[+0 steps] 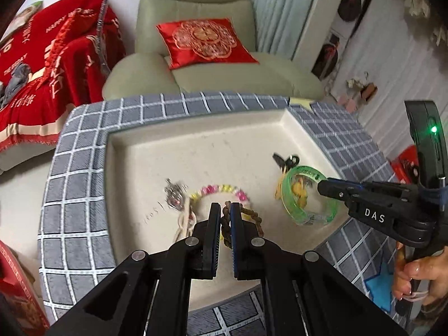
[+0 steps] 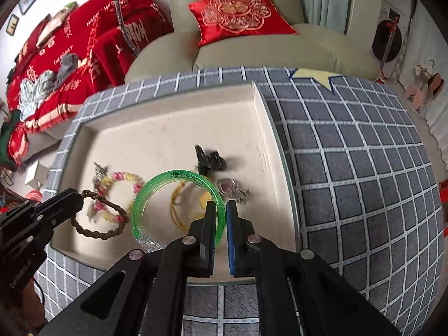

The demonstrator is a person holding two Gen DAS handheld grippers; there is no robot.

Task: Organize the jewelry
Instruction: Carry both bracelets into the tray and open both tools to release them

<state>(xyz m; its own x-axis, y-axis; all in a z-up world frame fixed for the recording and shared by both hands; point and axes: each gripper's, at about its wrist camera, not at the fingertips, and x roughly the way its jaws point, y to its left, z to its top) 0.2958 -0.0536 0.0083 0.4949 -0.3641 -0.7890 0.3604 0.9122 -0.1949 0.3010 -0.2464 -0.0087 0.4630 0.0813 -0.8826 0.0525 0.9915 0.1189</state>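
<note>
L tool point(image 1: 225, 210) clamps brown bead bracelet point(image 2: 98, 224) at tray's point(image 2: 168, 128) 7 o'clock; R tool point(image 2: 221, 210) pinches green bangle point(image 2: 156, 184) near centre, w/ pink-yellow bracelet point(image 1: 221, 189) lying between.

The far half of the cream tray point(image 2: 156, 128) is lying bare and open from above. Nearer, the pink bead bracelet point(image 2: 120, 179), black clip point(image 2: 210, 161) and silver pendant point(image 2: 232, 189) are crowding the floor, and the tray's raised right wall point(image 2: 264, 128) is blocking sideways entry.
</note>
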